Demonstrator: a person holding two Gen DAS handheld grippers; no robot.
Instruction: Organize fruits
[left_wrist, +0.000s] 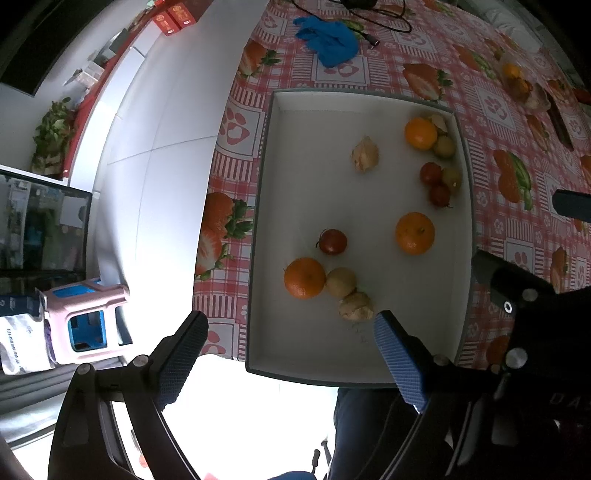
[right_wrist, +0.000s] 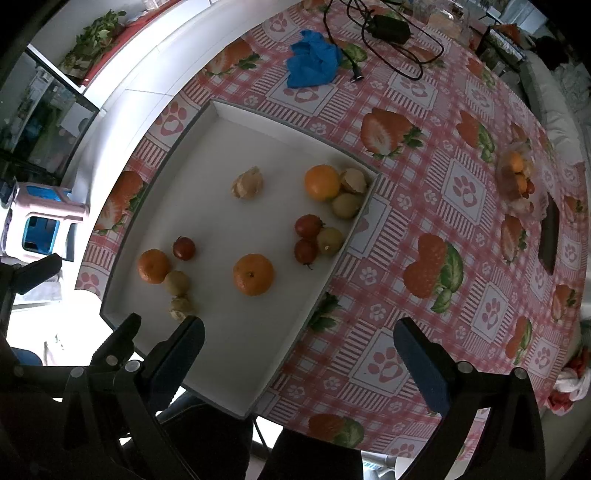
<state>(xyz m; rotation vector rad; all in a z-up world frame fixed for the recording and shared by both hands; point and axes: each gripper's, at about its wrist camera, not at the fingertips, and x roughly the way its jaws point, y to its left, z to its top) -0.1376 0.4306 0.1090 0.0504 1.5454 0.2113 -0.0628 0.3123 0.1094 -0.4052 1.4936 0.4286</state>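
The left hand-held gripper (left_wrist: 291, 334) is pointing straight down over the near end of a white tray (left_wrist: 258, 236). Its two blue-padded fingers (left_wrist: 400, 363) are standing wide apart, and nothing is sitting between them. One finger is hanging past the tray's near left corner, over the floor, and the other is hanging over the inside of the tray, just beside a papery husked fruit (left_wrist: 356, 306).

The right hand-held gripper (right_wrist: 299, 332) is also pointing straight down. Its fingers (right_wrist: 181, 354) are standing wide apart too, and they are holding nothing. One finger is hanging over the near end of the tray (right_wrist: 236, 369) and the other is hanging over the pink checked tabletop (right_wrist: 461, 229) beside it.

The fruits are all lying inside the tray, which is sitting on the tabletop near its edge. Three oranges are in there: one (left_wrist: 304, 277) near the left side, touching a small yellow-green fruit (left_wrist: 340, 282), one (left_wrist: 414, 232) by itself towards the right side, and one (left_wrist: 420, 133) in the far right corner. A small red fruit (left_wrist: 333, 242) is lying just beyond the left orange. Another husked fruit (left_wrist: 365, 153) is lying alone near the middle of the far half. Along the right wall, small red and yellow-green fruits (left_wrist: 439, 181) are bunching together.

A blue glove (right_wrist: 312, 59) is lying on the tabletop past the tray, with a black cable (right_wrist: 388, 33) near it.
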